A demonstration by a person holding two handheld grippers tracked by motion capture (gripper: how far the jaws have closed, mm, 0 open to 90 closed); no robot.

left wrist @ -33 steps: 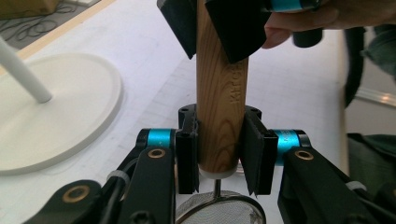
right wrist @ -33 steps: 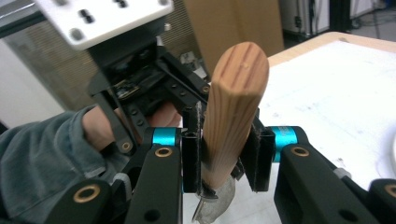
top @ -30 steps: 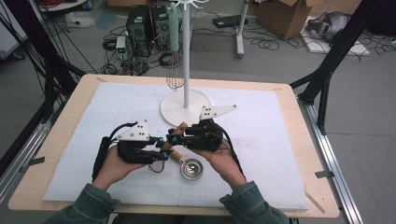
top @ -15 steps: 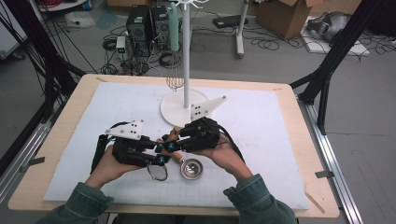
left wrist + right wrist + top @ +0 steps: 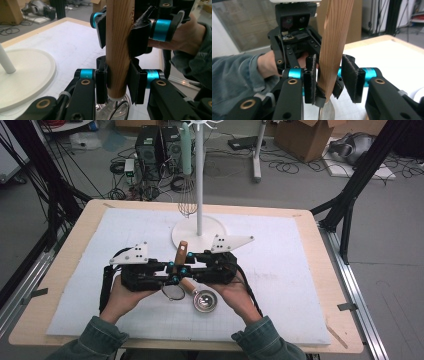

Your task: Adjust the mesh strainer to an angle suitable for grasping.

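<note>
Since already clamping the wooden handle (image 5: 117, 37) in the jaws of the left gripper (image 5: 117, 75), probably just gotta back off the right gripper (image 5: 331, 75), jaws just opened, loose around it.

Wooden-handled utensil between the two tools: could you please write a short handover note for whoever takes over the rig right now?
Left tool: jaws just closed in, clamped on the wooden handle near its lower end.
Right tool: jaws just opened; the handle is between them, one pad clear of it.
Things: the handle is nearly upright over the white mat. A metal bowl is below it. The stand behind holds a whisk.
Done: the left tool has the grip.
Left: probably withdraw the right tool, then hang the utensil on the stand.
</note>
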